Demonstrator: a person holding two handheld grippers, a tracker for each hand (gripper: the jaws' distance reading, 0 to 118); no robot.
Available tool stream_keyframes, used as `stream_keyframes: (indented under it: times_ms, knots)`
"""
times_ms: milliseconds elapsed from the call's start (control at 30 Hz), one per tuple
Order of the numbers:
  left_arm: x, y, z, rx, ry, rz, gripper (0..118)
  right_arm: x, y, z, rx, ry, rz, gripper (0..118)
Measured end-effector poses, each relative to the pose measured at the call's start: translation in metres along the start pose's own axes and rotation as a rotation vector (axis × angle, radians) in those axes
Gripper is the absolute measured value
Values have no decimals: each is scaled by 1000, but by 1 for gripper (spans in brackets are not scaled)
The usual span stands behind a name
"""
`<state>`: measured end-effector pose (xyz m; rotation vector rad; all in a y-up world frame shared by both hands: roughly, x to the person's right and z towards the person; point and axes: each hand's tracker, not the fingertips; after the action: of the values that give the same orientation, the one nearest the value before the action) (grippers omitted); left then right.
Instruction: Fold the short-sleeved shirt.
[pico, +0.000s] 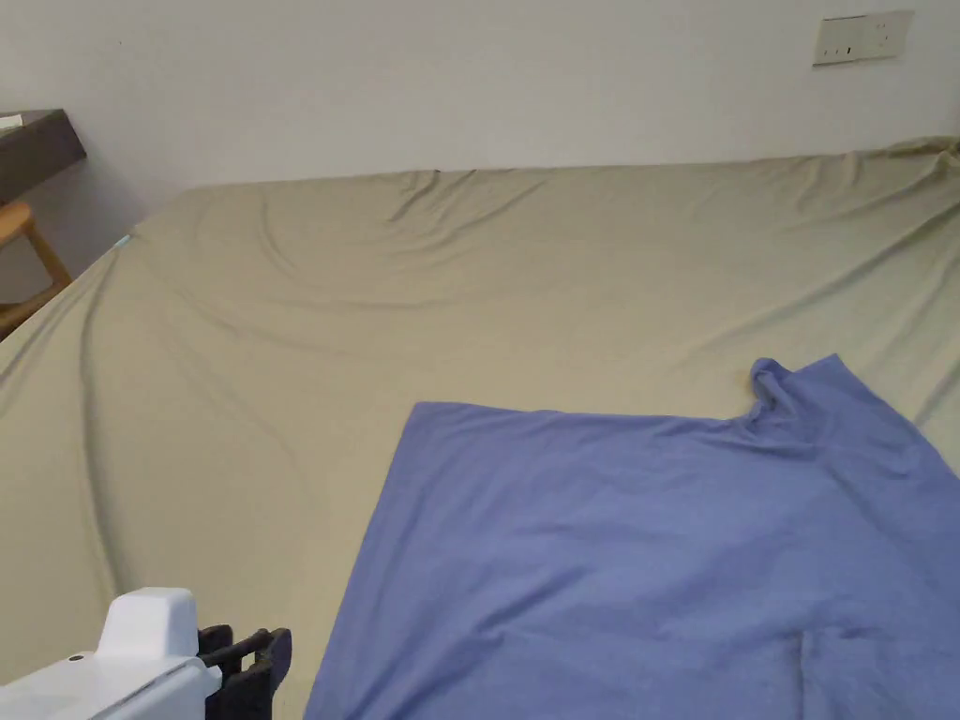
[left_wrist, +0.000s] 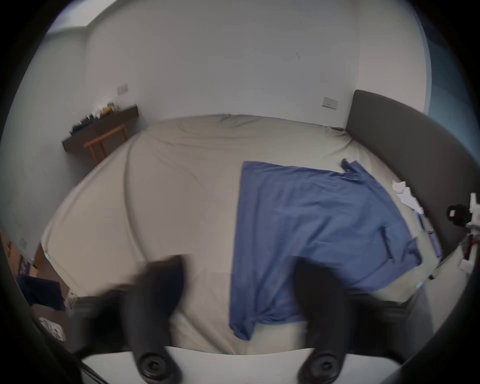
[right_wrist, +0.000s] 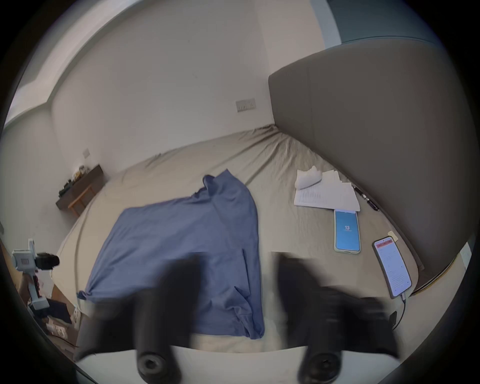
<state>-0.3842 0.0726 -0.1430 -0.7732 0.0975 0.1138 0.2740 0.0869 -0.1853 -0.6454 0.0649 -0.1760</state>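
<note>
Left gripper (left_wrist: 237, 279), jaws spread apart and holding nothing, raised above the near edge of the bed (left_wrist: 181, 207); it also appears at the lower left of the head view (pico: 253, 670) and far left in the right gripper view (right_wrist: 48, 261). Right gripper (right_wrist: 235, 272), jaws likewise apart and empty, above the same edge. Short-sleeved shirt (pico: 637, 553), blue, lying flat on the bed, nearer the headboard (right_wrist: 376, 135). Its long axis runs across the bed: straight hem away from the headboard, one sleeve pointing to the far wall. Between shirt and headboard: papers (right_wrist: 327, 193) and two phones (right_wrist: 346, 231).
</note>
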Motion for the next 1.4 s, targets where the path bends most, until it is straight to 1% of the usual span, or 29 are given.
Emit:
stream_keyframes:
  times_ms: [33, 67, 100, 167, 233, 267, 300, 333, 367, 400, 433, 467, 500, 567, 600, 633, 667, 700, 767, 800, 833, 867, 1033, 1133, 1200, 1300, 1333, 1367, 1400]
  knots:
    - [1, -4, -3, -16, 26, -22, 10, -1, -1, 3, 2, -21, -4, 1]
    - [-1, -13, -7, -26, 31, -28, 1, -7, -3, 10, 7, -36, -3, 1]
    - [-5, -16, -9, -83, 5, -56, 0, -13, -6, 16, 13, -27, -5, 1]
    - [-11, -25, -18, -182, -36, -44, 0, -14, -14, 25, 32, -50, -44, 0]
    - [-7, -35, -28, -288, -91, -83, 0, 3, -23, 25, 23, -55, -110, 0]
    - [-7, -39, -33, -324, -100, -115, 0, 4, -25, 26, 14, -45, -123, 0]
    - [-7, -42, -40, -368, -117, -152, 0, 3, -28, 28, 18, -52, -115, 0]
    - [-6, -54, -45, -350, -113, -213, 0, 2, -30, 30, 19, -64, -107, 0]
    - [-6, -58, -49, -297, -78, -250, 15, 0, -31, 31, 12, -86, -89, 0]
    - [-7, -61, -54, -288, -61, -277, 60, 0, -33, 31, 4, -90, -86, 0]
    - [-7, -63, -61, -318, -47, -282, 118, 1, -34, 30, -3, -88, -89, 0]
    - [-2, -70, -72, -352, -33, -288, 112, 1, -36, 30, -13, -81, -104, 0]
    - [-5, -67, -71, -319, -103, -258, 101, 1, -36, 29, -21, -75, -110, 0]
    - [-2, -73, -84, -368, -65, -249, 100, -1, -38, 26, -28, -91, -96, 0]
    - [3, -78, -88, -408, -67, -264, 92, -1, -38, 25, -29, -93, -91, 0]
    - [5, -84, -93, -423, -68, -282, 64, 2, -38, 23, -33, -91, -87, 0]
    - [6, -90, -97, -437, -77, -282, 30, 2, -39, 22, -37, -92, -86, 0]
    - [6, -96, -101, -434, -68, -282, 10, 3, -39, 20, -45, -90, -82, 0]
    - [-3, -97, -102, -388, 2, -272, 8, 4, -40, 19, -54, -97, -75, 0]
    - [-7, -95, -97, -375, -46, -211, 5, 5, -41, 19, -57, -99, -71, 0]
    - [-8, -90, -88, -346, -45, -139, 5, 7, -42, 18, -65, -105, -67, 0]
    - [-8, -88, -82, -317, -53, -120, 5, 8, -43, 17, -70, -108, -66, 0]
    - [2, -61, -54, -226, -63, -114, 4, 12, -58, -9, -140, -129, -16, 0]
    - [4, -43, -50, -172, -74, -109, 4, 19, -74, -41, -210, -147, 51, 0]
    - [9, -32, -46, -130, -78, -115, 4, 25, -85, -58, -221, -99, 85, 0]
    - [32, -18, -38, -112, -79, -122, 4, 24, -91, -73, -256, -95, 120, 3]
    - [34, -16, -38, -106, -80, -120, 4, 26, -93, -77, -279, -54, 109, 24]
    - [36, -14, -38, -97, -87, -106, 4, 27, -96, -82, -287, -11, 100, 56]
    - [18, -17, -48, -101, -106, -86, 4, 29, -100, -88, -310, 21, 89, 88]
